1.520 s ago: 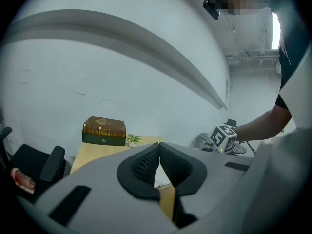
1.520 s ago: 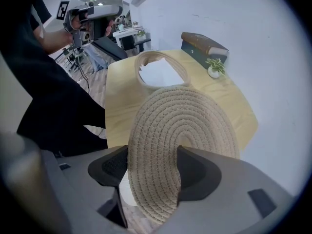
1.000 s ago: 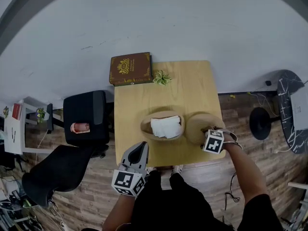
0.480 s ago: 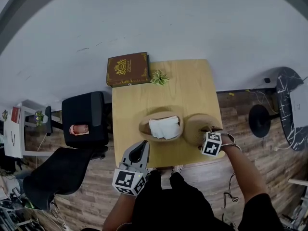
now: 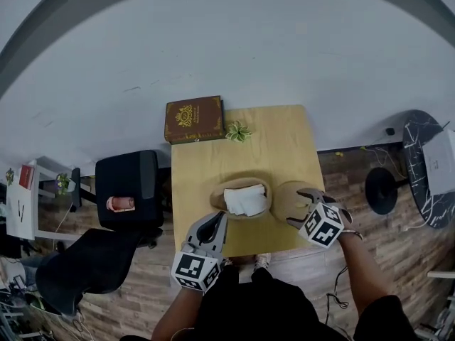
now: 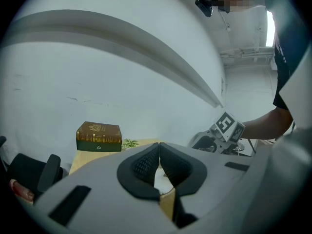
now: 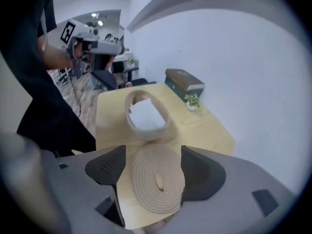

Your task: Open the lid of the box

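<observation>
Release step – lid (image 7: 156, 179) lies flat on table (image 5: 270, 141) beside open box (image 5: 242, 187), right hand-held gripper (image 7: 153, 155) jaws opening off it – next, lift clear; left hand-held gripper (image 6: 159, 152) clenched, empty.

Left hand-held gripper (image 6: 159, 149): grey shell, black ribbed pads (image 6: 144, 165), black-and-white marker cube (image 5: 193, 270). Ahead of it: pale yellow wood surface (image 5: 274, 144); tan woven box (image 5: 215, 192), white contents (image 5: 245, 199); tan spiral-coiled lid (image 7: 157, 184). Farther ahead: brown case (image 5: 193, 119), gold ornament; green plant (image 5: 238, 131).

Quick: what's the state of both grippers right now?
Left gripper: shut, empty.
Right gripper: jaws opening, woven lid between them, not gripped.
</observation>
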Demonstrator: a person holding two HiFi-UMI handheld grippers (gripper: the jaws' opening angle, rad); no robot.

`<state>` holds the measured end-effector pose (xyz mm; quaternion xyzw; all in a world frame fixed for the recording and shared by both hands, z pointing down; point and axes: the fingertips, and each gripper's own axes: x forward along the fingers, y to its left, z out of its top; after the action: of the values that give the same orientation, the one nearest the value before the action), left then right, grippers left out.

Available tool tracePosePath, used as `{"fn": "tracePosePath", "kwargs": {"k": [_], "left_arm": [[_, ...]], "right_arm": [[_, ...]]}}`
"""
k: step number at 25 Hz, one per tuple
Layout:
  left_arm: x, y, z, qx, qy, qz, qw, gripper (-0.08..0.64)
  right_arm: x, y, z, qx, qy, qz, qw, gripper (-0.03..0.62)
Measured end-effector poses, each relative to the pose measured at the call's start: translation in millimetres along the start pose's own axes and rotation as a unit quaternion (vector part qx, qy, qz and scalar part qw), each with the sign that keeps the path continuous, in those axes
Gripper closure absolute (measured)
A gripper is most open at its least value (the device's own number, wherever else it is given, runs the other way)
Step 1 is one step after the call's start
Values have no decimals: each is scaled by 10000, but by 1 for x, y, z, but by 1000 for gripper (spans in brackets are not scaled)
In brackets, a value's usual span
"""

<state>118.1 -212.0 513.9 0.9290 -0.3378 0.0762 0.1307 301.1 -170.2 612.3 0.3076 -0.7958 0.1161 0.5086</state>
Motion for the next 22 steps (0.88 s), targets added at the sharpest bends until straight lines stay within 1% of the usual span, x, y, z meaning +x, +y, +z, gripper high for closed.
{"fn": "tracePosePath", "kwargs": {"k": [3,5,6,8,10,12,15,19,20,22], "left_arm": [[-2,-1,4,29,-31,-54,10000,538],[-5,-1,6,38,-53,-60,10000,538],[-6,-1,7,39,-60,-58,10000,538],[-8,-1,8,34,-63,-58,10000,538],[-10,-2,10,33,-80,-70,9999,538],[-11,-2,14,66,-120,-73,9999,538],[-14,-3,19,120,-174,-78,9997,538],[-17,-6,23,134,-204,-143,9996,538],[-18,-7,24,148,-198,-167,9996,538],[-18,-8,24,165,-182,-191,9995,538]], "right_arm": [[-20,-1,27,382,-589,-388,9968,228],[-33,-3,42,666,-970,-696,9906,246],[-39,-4,49,867,-1189,-856,9854,252],[-53,-8,61,1353,-1679,-1198,9691,264],[-66,-13,71,1805,-2146,-1544,9474,295],[-78,-17,78,2069,-2496,-1864,9274,324],[-94,-23,82,2240,-2806,-2318,9040,361],[-118,-32,72,2396,-3050,-2853,8764,443],[-124,-33,71,2405,-3110,-2959,8706,470],[-132,-34,68,2424,-3165,-3117,8625,506]]}}
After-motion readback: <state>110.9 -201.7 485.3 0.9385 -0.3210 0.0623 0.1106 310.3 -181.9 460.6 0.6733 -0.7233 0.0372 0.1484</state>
